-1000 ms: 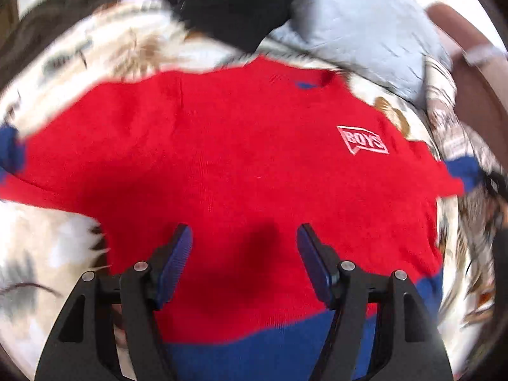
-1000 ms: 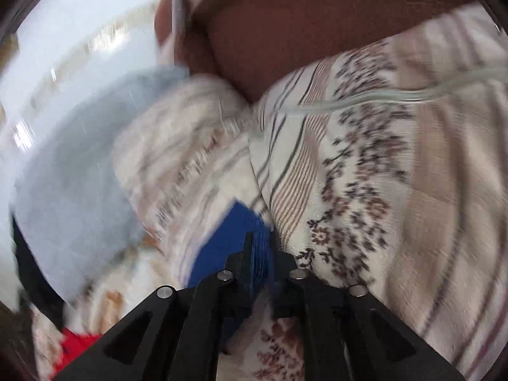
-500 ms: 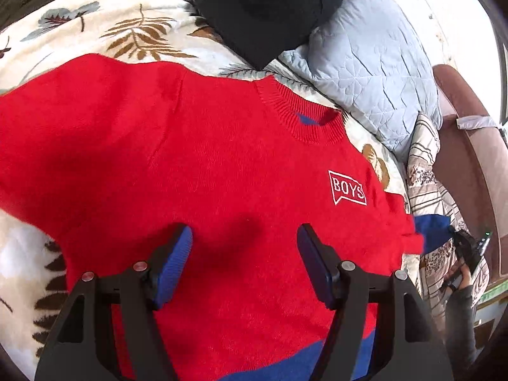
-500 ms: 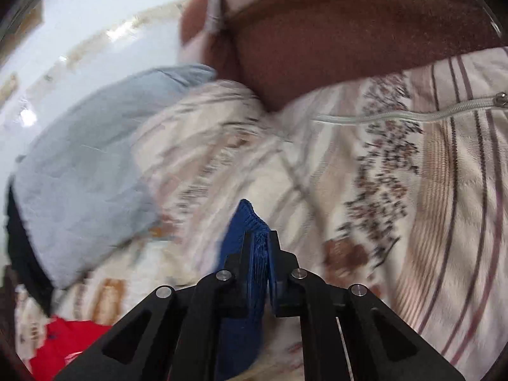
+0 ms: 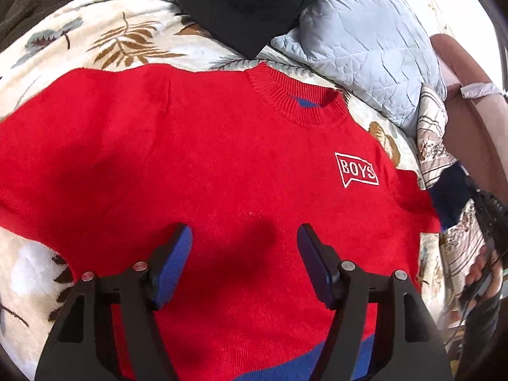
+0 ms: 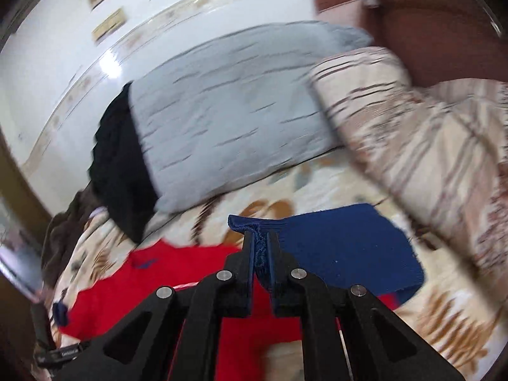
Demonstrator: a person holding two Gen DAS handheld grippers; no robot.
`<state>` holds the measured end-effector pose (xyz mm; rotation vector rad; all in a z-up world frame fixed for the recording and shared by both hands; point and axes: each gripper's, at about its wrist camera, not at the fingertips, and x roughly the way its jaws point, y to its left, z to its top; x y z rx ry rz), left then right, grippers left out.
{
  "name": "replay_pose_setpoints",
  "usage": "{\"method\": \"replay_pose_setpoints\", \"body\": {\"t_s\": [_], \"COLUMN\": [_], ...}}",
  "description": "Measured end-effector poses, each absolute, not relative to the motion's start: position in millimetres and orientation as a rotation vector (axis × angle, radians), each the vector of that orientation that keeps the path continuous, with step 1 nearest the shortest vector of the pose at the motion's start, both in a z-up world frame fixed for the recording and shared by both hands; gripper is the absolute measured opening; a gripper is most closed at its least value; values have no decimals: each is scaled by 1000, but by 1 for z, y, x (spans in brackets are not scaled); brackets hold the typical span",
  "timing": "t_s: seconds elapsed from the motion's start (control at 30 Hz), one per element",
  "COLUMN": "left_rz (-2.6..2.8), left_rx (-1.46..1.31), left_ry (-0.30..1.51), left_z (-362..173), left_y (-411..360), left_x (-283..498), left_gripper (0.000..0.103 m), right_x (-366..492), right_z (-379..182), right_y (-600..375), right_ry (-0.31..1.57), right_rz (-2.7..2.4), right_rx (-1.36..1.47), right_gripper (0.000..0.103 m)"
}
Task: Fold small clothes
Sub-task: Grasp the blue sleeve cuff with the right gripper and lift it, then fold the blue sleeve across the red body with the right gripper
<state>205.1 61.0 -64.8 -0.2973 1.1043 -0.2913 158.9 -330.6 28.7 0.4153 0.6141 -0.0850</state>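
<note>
Pinching the blue cuff [image 6: 333, 247] of a red sweater [image 5: 222, 165] spread flat on the bed [image 5: 95, 41], the right gripper [image 6: 261, 254] is clamped tight, while the left gripper [image 5: 244, 254] hovers spread wide above the sweater's front.

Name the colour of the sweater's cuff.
Dark blue cuff, clearest in the right wrist view.

Your left wrist view is bright and mostly sharp: the red sweater [image 5: 222, 165] shows even daylight, and the left tool [image 5: 244, 254] throws a soft dark shadow on it between its fingers. At the edges the picture bends strongly and goes dark. Your right wrist view is blurred by motion; the grey pillow [image 6: 235, 117] and the striped pillow [image 6: 428, 146] are smeared. The white wall [image 6: 57, 44] has glare.
</note>
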Motion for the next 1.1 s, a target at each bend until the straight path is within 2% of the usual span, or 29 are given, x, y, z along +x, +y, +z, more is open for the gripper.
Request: {"method": "replay_pose_setpoints", "body": {"t_s": [0.57,0.73,0.77,0.87,0.97,1.07,1.1], "left_rz": [-268,-264,-264,-277,-336,-423,-447], "left_rx": [-537,-597,-604,-599,-592,-598,-596], "left_ry": [1066,1050,1051,1067,1098,1147,1166], "left_z": [-42,-41,-41,-44,-49,-55,-58], "left_y": [139,159,160,155,145,128,121], "left_x": [205,206,206,208,209,209,209], "left_gripper": [68,68,68,68,68,68,68], "right_x": [220,220,222,221,200,180,174], "right_z": [1,-24,-33,-59,-46,-29,-27], "right_y": [-96,-42,-37,-33,-60,-109,-130], "right_ry": [765,832,866,1016,952,873,857], "right_rz": [289,352,352,377,402,348,305], "right_rx": [335,316,315,330,346,385,402], "right_gripper": [6,7,13,13,16,34,35]}}
